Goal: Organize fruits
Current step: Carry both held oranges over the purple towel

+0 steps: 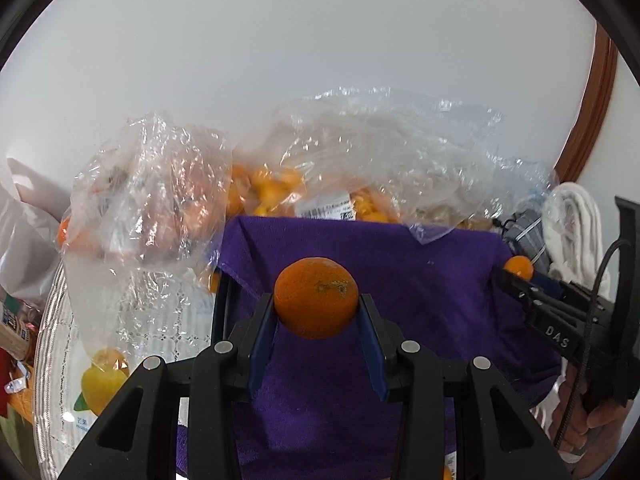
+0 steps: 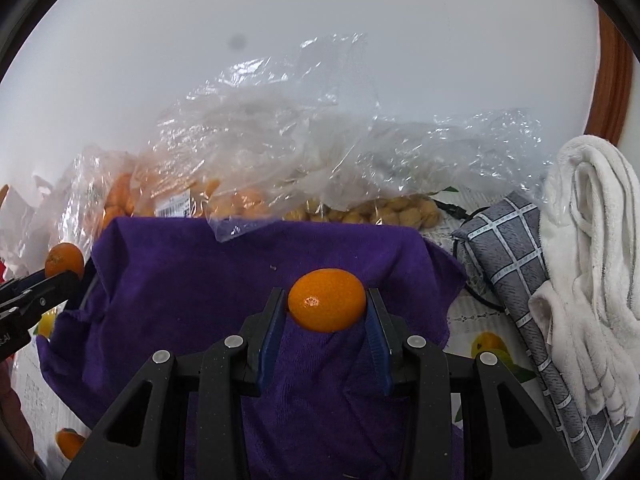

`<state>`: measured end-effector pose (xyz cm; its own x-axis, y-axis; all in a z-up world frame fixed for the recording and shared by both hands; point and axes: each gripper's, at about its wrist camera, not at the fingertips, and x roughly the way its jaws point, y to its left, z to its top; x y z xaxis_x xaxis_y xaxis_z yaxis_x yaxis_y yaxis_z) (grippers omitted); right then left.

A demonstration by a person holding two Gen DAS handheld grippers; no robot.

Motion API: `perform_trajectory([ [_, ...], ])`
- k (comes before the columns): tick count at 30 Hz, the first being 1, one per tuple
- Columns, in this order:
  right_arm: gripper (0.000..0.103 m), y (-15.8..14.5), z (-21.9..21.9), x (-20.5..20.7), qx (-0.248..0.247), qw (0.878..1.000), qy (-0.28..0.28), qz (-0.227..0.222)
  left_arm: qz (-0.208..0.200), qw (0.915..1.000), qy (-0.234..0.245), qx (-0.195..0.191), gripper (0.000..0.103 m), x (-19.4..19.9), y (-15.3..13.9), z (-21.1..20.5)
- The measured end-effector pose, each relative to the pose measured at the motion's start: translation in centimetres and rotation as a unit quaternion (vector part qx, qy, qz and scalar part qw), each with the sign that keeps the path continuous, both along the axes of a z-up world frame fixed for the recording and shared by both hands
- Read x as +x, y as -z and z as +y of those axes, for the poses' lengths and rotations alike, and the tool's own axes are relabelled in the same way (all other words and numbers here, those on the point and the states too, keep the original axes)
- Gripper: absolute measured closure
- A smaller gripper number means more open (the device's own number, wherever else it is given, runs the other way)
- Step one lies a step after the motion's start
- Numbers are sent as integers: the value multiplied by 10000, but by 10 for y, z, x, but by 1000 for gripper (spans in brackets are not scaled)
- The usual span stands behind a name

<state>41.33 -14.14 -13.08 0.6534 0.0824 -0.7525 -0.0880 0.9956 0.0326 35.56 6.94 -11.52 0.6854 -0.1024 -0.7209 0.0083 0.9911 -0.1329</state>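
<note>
My left gripper [image 1: 317,306] is shut on a rough orange [image 1: 316,297] and holds it above a purple cloth [image 1: 420,280]. My right gripper [image 2: 327,302] is shut on a smaller, smooth orange [image 2: 327,299] over the same purple cloth [image 2: 192,280]. The right gripper with its orange [image 1: 518,267] shows at the right edge of the left wrist view. The left gripper's orange [image 2: 64,260] shows at the left edge of the right wrist view. Clear plastic bags [image 1: 360,152] of orange fruits lie behind the cloth.
A bag of small tan fruits [image 2: 384,210] lies behind the cloth on the right. A grey checked cloth [image 2: 516,264] and a white towel [image 2: 592,240] lie at the right. The tablecloth [image 1: 160,332] has fruit prints. A white wall is behind.
</note>
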Motion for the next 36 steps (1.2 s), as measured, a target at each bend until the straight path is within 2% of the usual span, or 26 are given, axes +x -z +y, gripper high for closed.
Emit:
perform_trajectory([
  [9, 64, 6, 1, 2, -114, 9999, -65, 10, 199, 9998, 41, -42, 64, 8, 16, 0],
  [19, 64, 14, -6, 6, -115, 9998, -65, 130, 415, 9990, 131, 78, 64, 13, 30, -8],
  [27, 64, 34, -7, 10, -164, 9994, -75, 312, 611, 9980, 128, -98, 64, 18, 46, -5],
  [36, 64, 45, -2, 15, -271, 9987, -142, 408, 682, 9975, 131, 98, 64, 23, 47, -7],
])
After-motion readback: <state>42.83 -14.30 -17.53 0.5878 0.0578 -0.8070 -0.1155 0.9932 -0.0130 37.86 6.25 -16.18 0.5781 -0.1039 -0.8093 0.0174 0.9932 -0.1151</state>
